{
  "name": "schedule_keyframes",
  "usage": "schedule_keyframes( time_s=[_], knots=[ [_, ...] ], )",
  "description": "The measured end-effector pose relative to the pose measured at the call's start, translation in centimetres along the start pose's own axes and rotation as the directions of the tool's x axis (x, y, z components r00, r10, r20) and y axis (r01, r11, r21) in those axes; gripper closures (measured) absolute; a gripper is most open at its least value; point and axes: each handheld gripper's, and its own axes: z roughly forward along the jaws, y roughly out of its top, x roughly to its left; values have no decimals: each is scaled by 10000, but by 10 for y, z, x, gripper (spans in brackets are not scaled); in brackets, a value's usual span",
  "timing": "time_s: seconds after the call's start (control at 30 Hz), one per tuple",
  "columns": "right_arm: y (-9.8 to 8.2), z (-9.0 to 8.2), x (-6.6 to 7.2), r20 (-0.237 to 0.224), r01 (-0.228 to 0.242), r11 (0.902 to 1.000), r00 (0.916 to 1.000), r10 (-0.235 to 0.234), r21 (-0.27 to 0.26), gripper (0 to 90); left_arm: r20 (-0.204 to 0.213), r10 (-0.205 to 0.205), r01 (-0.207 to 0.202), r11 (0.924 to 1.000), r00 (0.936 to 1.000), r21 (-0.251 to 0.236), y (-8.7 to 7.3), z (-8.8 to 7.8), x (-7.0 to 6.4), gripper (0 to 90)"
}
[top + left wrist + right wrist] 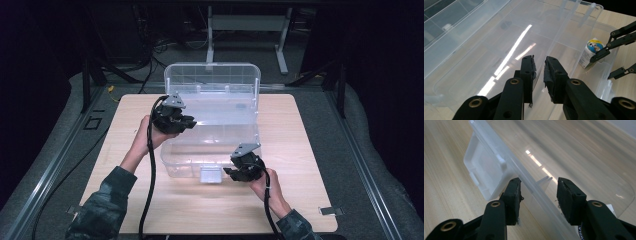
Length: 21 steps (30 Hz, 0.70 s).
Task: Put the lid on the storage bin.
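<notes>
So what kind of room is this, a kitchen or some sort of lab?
Most likely a lab set up for recording demonstrations, not a kitchen. A bare wooden table stands in a dark room with cables on the floor, and a person works a clear plastic box with a cabled left gripper and right gripper.

Your right claw (539,195) stands open, its jaws astride the front rim of the clear plastic box (584,160): one jaw outside over the desk (446,170), the other inside. The rim runs from eleven o'clock toward five. The box's latch flap (484,172) hangs outside at ten o'clock.
</notes>
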Motion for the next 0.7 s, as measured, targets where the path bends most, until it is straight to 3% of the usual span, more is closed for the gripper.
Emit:
schedule_keyframes(
  time_s=[0.7],
  knots=[
    [1, -1, -1, -89, 19, 9998, 10000, -18, 180, 546, 319, 30, -18, 9992, 9995, -388, -14, -3, -9, 764]
  ],
)
